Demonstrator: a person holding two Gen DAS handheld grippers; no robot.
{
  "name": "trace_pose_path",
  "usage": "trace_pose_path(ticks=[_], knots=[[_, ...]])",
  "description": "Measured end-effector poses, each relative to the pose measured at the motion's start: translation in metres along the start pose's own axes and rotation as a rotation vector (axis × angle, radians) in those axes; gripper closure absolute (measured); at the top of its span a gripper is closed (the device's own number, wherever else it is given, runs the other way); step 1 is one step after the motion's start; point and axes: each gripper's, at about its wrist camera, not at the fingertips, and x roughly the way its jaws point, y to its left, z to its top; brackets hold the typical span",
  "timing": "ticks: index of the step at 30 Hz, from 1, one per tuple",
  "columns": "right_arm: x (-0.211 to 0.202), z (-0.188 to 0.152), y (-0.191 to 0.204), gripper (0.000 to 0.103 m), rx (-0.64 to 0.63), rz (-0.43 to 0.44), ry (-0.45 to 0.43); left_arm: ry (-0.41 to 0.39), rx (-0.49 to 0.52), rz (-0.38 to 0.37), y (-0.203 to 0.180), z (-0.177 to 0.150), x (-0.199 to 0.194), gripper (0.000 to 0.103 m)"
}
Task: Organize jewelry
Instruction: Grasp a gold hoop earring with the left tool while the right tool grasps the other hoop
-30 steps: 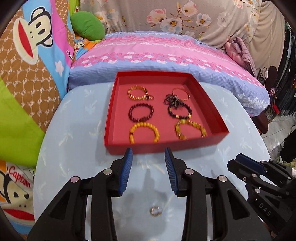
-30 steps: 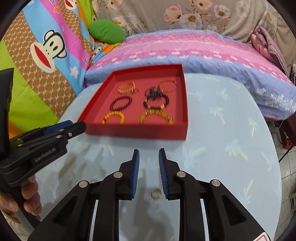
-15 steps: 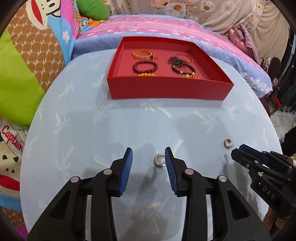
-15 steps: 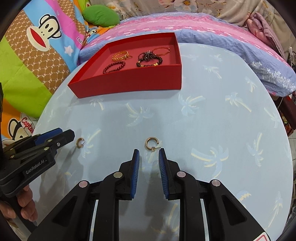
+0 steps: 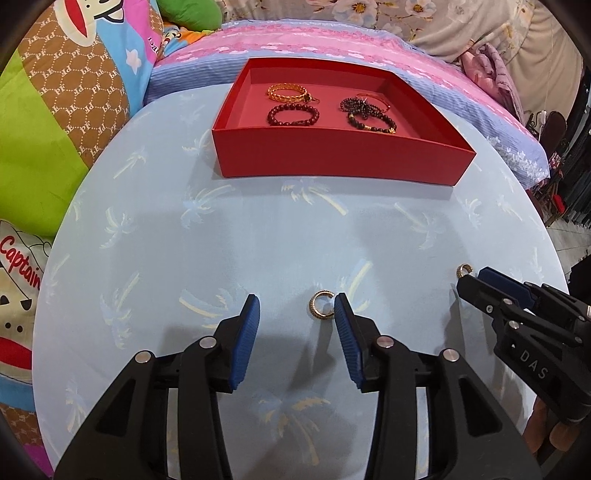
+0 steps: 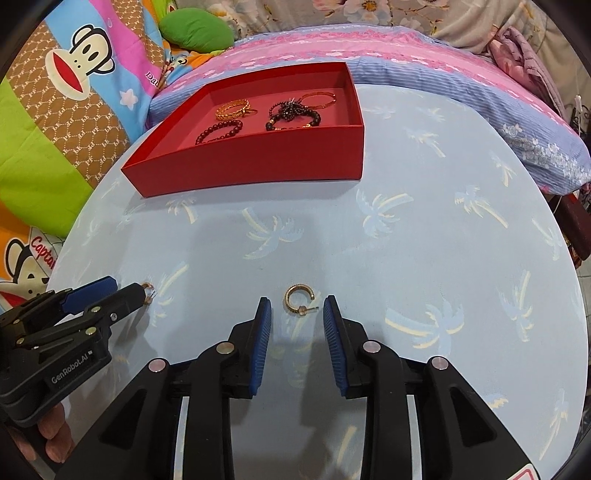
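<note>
While bracelets lie in the red tray (image 5: 332, 158), each gold earring (image 5: 320, 304) (image 6: 297, 299) is flanked by an open, empty gripper: left gripper (image 5: 295, 309), right gripper (image 6: 297, 308).

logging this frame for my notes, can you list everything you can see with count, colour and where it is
hoop earrings: 2, gold, on the table, one at the left gripper's tips, one at the right gripper's tips
tray: 1, red, far side of the table
bracelets: at least 5 showing, gold and dark beaded, inside the tray
table: 1, round, pale blue palm print
bedding: pink and blue, behind the table
cartoon monkey blanket: multicolour, left
green cushion: 1, far left
left gripper: black, blue pads, open
right gripper: black, blue pads, open
</note>
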Motion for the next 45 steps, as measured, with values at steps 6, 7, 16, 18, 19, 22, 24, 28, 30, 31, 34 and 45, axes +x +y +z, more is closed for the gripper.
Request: trace_pose_path(ticks=[6, 7, 16, 18, 19, 22, 24, 28, 30, 31, 34, 45], knots=[[0.004, 0.003, 0.004, 0.074, -0.010, -0.006, -0.012, 0.004, 0.004, 0.010, -0.003, -0.001, 0.003, 0.060], [0.004, 0.003, 0.004, 0.074, -0.012, -0.008, -0.013, 0.003, 0.004, 0.011, -0.003, -0.001, 0.003, 0.060], [0.007, 0.003, 0.011, 0.073, -0.049, -0.037, -0.028, 0.001, 0.007, 0.019, -0.004, -0.002, 0.003, 0.055], [0.007, 0.002, 0.013, 0.073, -0.060, -0.046, -0.031, -0.001, 0.008, 0.020, -0.003, -0.003, 0.004, 0.054], [0.007, 0.002, 0.013, 0.074, -0.064, -0.050, -0.033, -0.003, 0.010, 0.021, -0.003, -0.003, 0.003, 0.054], [0.007, 0.001, 0.014, 0.075, -0.074, -0.059, -0.037, -0.004, 0.013, 0.023, -0.003, -0.004, 0.004, 0.054], [0.007, 0.000, 0.015, 0.075, -0.076, -0.062, -0.039, -0.004, 0.015, 0.025, -0.003, -0.005, 0.004, 0.053], [0.007, 0.000, 0.014, 0.076, -0.077, -0.064, -0.041, -0.003, 0.017, 0.029, -0.005, -0.006, 0.004, 0.052], [0.007, 0.000, 0.014, 0.077, -0.077, -0.063, -0.041, -0.003, 0.018, 0.029, -0.005, -0.007, 0.004, 0.052], [0.007, 0.000, 0.014, 0.077, -0.076, -0.063, -0.041, -0.002, 0.018, 0.027, -0.005, -0.007, 0.003, 0.052], [0.006, 0.000, 0.013, 0.079, -0.073, -0.061, -0.040, 0.000, 0.016, 0.024, -0.006, -0.006, 0.003, 0.051], [0.006, 0.000, 0.012, 0.082, -0.068, -0.060, -0.040, -0.005, 0.021, 0.039, -0.009, -0.005, 0.006, 0.050]])
